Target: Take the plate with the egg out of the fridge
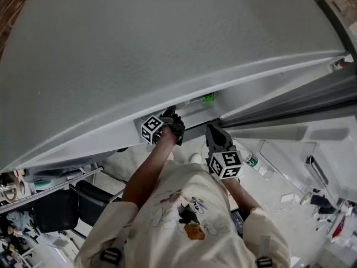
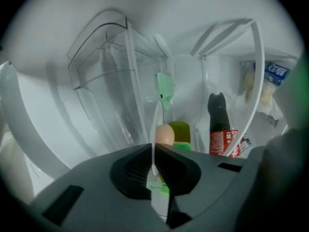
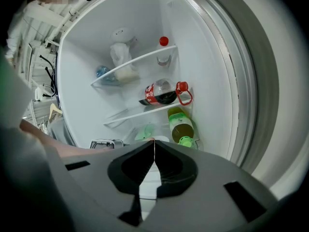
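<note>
In the left gripper view the white plate [image 2: 156, 122] shows edge-on as a thin rim running between the jaws. My left gripper [image 2: 153, 148] is shut on that rim. The egg [image 2: 164, 133] sits on the plate just past the fingertips. In the head view my left gripper [image 1: 176, 128] reaches under the fridge's top edge, and my right gripper [image 1: 215, 132] hangs beside it. The right gripper view shows my right gripper [image 3: 154, 142] shut with nothing between its jaws, pointing into the open fridge.
Behind the egg stand a green-capped bottle [image 2: 179, 131] and a cola bottle [image 2: 220, 129]. Clear door bins [image 2: 111, 81] fill the left. White shelves [image 3: 140, 62] carry a cola bottle on its side [image 3: 161, 94], a yellow-green bottle [image 3: 181, 124] and a red-capped bottle [image 3: 164, 50].
</note>
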Available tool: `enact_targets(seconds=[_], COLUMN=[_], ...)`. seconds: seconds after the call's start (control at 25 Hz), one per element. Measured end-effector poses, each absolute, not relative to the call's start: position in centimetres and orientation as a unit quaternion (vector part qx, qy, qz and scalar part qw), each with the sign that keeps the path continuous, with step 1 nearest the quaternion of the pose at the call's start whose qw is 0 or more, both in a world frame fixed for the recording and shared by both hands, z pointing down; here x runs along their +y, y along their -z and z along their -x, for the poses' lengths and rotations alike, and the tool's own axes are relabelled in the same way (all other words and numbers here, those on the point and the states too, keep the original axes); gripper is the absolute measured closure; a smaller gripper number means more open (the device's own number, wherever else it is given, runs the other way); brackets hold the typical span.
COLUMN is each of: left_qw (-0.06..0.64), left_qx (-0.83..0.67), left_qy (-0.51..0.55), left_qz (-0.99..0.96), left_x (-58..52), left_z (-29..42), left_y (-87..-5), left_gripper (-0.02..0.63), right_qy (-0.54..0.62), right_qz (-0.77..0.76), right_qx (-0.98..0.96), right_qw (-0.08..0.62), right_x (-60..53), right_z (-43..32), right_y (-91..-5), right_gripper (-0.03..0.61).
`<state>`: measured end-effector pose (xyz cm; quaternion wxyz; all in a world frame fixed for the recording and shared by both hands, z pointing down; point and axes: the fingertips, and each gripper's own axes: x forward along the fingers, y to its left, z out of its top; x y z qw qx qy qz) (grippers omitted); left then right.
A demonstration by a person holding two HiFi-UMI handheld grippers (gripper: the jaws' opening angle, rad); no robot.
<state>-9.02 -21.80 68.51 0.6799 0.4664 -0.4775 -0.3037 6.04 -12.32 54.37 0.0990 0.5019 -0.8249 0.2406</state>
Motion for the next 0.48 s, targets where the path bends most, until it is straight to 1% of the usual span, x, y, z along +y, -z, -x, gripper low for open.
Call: enact_targets(seconds=[0.48], left_qw=[0.676], left_qx=[-0.474], left_qy=[0.313], left_qz=[-0.469], left_x=[-20.4], left_z=[9.5], left_y=[-67.9], left_gripper=[0.592], right_qy=[-0.237], right_qz=[-0.499], right_qx=[-0.828], right_qw=[0.095], right_x=[-11.6], right_z=[-6.1], right_y=[-54.1], right_gripper=[0.572])
